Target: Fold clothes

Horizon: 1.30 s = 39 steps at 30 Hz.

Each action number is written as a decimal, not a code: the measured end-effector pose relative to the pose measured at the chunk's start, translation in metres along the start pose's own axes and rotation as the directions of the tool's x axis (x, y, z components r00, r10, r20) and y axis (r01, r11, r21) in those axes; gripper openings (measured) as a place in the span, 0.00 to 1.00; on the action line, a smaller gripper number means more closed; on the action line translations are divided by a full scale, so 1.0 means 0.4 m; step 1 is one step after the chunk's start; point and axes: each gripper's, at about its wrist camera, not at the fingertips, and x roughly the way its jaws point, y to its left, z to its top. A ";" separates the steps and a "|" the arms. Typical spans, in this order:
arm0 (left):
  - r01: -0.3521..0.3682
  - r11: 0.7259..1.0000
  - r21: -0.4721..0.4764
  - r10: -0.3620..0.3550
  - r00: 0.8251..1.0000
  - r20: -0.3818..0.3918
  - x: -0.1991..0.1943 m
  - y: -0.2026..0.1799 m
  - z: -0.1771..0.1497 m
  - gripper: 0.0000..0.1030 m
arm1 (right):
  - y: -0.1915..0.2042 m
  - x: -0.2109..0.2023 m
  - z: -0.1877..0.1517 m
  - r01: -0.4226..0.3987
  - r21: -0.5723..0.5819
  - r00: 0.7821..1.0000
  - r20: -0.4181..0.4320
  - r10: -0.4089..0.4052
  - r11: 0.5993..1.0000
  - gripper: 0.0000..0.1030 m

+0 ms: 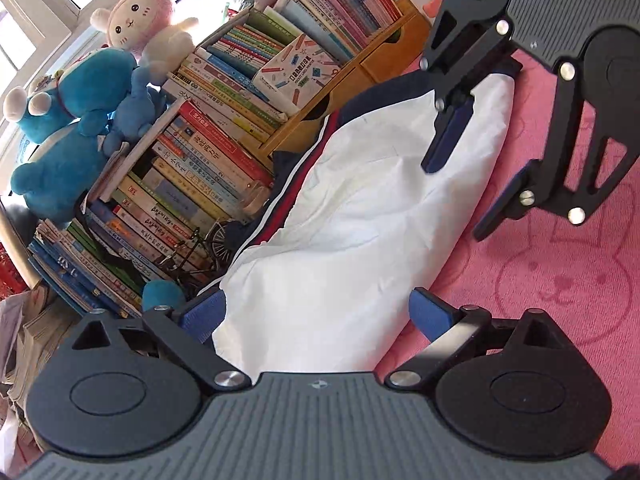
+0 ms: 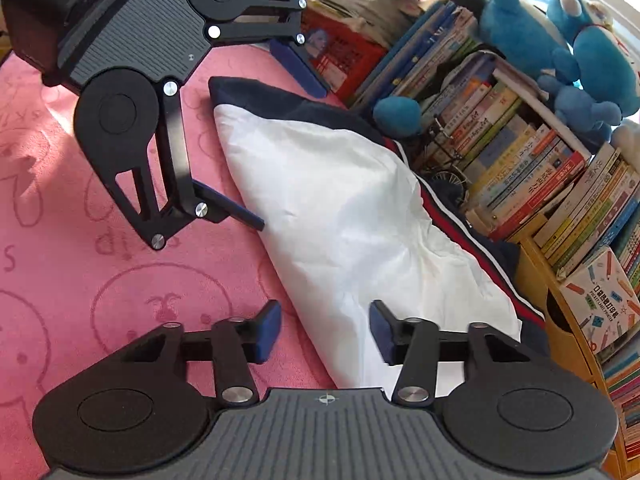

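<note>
White garment [image 1: 340,232] on pink blanket [image 1: 560,280], books [image 1: 200,184] just beside

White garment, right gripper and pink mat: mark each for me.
white garment [image 2: 340,216], right wrist view, middle of the white panel
right gripper [image 2: 324,330], right wrist view, gap between open fingertips
pink mat [image 2: 80,280], right wrist view, bare patch
</note>
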 end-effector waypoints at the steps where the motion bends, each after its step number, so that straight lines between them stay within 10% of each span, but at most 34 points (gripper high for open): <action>1: 0.013 1.000 0.024 -0.013 1.000 0.004 0.007 -0.014 0.002 0.89 | -0.018 0.003 0.002 -0.010 0.056 1.000 0.013 0.009 0.998 0.19; 8: 0.095 0.994 0.057 -0.096 0.995 0.012 0.041 -0.017 0.009 0.59 | -0.094 -0.047 -0.005 0.006 0.132 0.997 0.080 -0.016 0.991 0.16; 12: 0.085 0.996 -0.009 -0.085 0.996 0.011 0.040 0.017 0.011 0.42 | -0.033 -0.043 0.000 0.025 -0.043 0.996 0.084 -0.021 0.999 0.55; 16: 0.058 0.997 -0.053 -0.057 0.998 0.019 0.020 0.061 0.018 0.39 | 0.027 0.018 0.018 0.088 -0.156 0.993 0.088 -0.075 0.984 0.61; 17: 0.063 0.996 -0.060 -0.062 0.998 0.019 0.015 0.071 0.017 0.39 | 0.043 0.033 0.022 0.104 -0.184 0.992 0.090 -0.088 0.977 0.61; 19: 0.080 0.996 -0.029 -0.079 0.996 0.033 -0.001 0.076 0.010 0.41 | 0.038 0.058 0.032 0.153 -0.194 0.986 0.097 -0.136 0.969 0.24; 24: 0.011 0.983 0.185 -0.024 0.997 0.072 0.005 0.002 -0.005 0.83 | -0.001 0.035 0.034 0.173 -0.166 0.974 0.176 -0.143 0.971 0.20; 26: -0.012 0.973 0.228 -0.004 0.998 0.067 0.036 -0.029 0.000 0.77 | -0.007 0.029 0.033 0.162 -0.157 0.974 0.184 -0.133 0.974 0.20; 28: -0.030 0.973 0.228 0.024 0.999 0.029 0.079 -0.045 0.009 0.35 | -0.007 0.034 0.027 0.148 -0.172 0.977 0.177 -0.118 0.974 0.22; 30: -0.040 0.978 0.203 0.043 0.999 -0.010 0.111 -0.039 0.009 0.23 | 0.002 0.053 0.010 0.155 -0.235 0.982 0.143 -0.124 0.959 0.22; 39: -0.097 0.981 0.168 0.136 0.961 -0.241 0.134 0.057 -0.132 0.14 | -0.160 0.040 -0.239 0.302 -0.219 0.935 -0.124 -0.334 0.928 0.14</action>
